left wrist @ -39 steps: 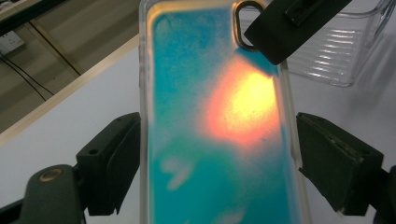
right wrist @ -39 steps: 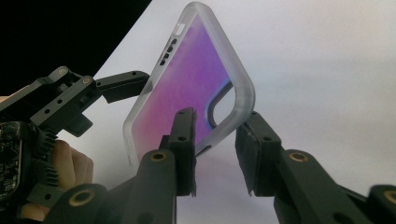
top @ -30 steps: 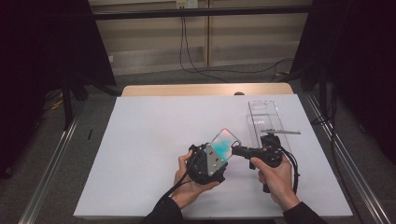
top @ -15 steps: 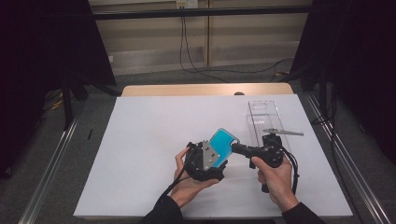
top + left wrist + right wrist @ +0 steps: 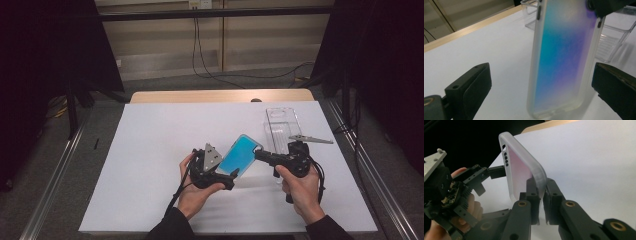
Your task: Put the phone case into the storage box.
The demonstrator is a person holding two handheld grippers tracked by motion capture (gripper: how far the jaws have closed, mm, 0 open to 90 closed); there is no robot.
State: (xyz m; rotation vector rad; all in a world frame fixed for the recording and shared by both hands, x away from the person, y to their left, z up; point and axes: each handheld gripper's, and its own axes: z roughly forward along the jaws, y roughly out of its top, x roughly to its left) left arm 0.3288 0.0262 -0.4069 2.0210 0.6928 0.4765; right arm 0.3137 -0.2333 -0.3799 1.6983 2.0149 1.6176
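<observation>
Text: none readable in any view.
Labels, brands: none legible.
Numbers, signs: none legible.

A frosted phone case (image 5: 564,57), blue to purple, stands between 2 spread black jaws, touching neither. A clear plastic holder (image 5: 616,42) sits behind on the white table (image 5: 486,45)

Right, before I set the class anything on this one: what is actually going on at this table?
A person at a white table holds a hand-held gripper in each hand. The right hand-held gripper is clamped on one end of a frosted phone case with a blue-to-purple back, held up off the table. The left hand-held gripper has its jaws wide open on either side of the case's other end, not touching it. A clear plastic stand sits on the table behind the right hand.
</observation>
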